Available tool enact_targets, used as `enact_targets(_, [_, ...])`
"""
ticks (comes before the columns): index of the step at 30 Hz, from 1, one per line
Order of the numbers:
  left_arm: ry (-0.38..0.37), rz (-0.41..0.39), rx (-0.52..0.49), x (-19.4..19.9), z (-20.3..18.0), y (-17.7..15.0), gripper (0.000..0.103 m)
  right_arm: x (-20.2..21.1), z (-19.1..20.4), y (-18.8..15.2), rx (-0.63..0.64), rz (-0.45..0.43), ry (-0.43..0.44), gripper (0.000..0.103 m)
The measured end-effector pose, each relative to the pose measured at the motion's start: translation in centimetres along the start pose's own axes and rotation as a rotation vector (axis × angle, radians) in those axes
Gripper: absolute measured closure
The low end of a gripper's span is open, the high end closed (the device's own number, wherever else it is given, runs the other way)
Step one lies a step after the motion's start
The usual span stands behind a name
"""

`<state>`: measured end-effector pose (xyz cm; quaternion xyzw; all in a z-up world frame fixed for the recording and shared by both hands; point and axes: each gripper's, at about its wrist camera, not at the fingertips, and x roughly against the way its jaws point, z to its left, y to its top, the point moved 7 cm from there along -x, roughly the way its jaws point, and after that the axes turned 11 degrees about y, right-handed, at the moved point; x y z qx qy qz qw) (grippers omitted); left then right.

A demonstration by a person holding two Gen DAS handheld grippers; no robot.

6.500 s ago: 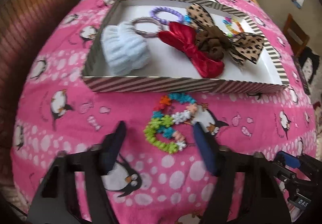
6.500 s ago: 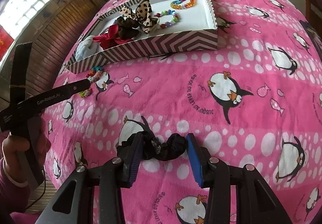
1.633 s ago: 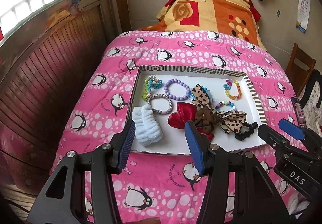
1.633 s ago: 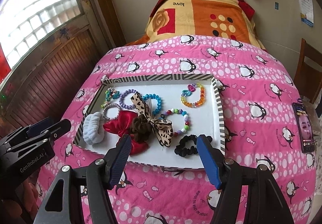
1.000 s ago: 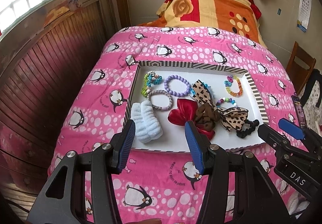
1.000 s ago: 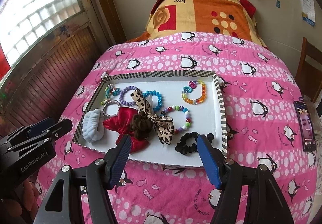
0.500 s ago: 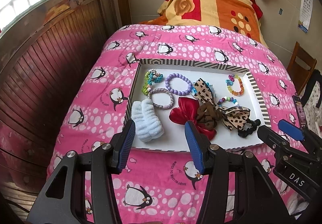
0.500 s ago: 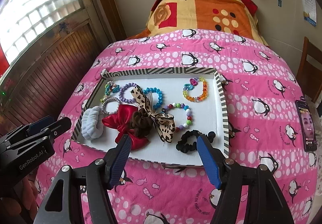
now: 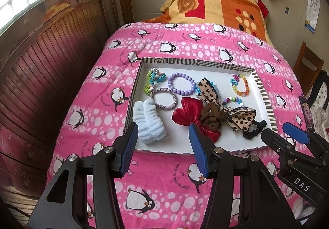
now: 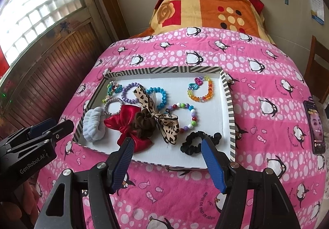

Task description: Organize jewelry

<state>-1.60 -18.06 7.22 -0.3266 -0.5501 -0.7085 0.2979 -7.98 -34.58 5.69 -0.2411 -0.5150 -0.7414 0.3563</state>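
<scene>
A striped-edged white tray lies on the pink penguin bedspread. It holds several bead bracelets, a pale blue scrunchie, a red bow, a brown scrunchie, a leopard bow and a black scrunchie. A colourful flower bracelet sits in the tray's far left corner. My left gripper and right gripper are both open and empty, held above the tray's near edge.
The bed runs to an orange patterned blanket by the wall. A wooden wall and window are on the left. A phone lies on the bedspread at right. A wooden chair stands beside the bed.
Since 6.5 s ago the flower bracelet and black scrunchie have gone from the bedspread into the tray, and both grippers pulled back. In the last second the views barely shift.
</scene>
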Motion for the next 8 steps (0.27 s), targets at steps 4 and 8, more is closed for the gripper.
enact_targets(4, [-0.001, -0.001, -0.002, -0.09, -0.01, 0.02, 0.052, -0.15, 0.11, 0.01, 0.002, 0.004, 0.001, 0.038])
enact_targets(8, [0.002, -0.021, -0.017, 0.05, -0.11, 0.11, 0.052, -0.21, -0.07, 0.01, 0.002, 0.003, -0.003, 0.038])
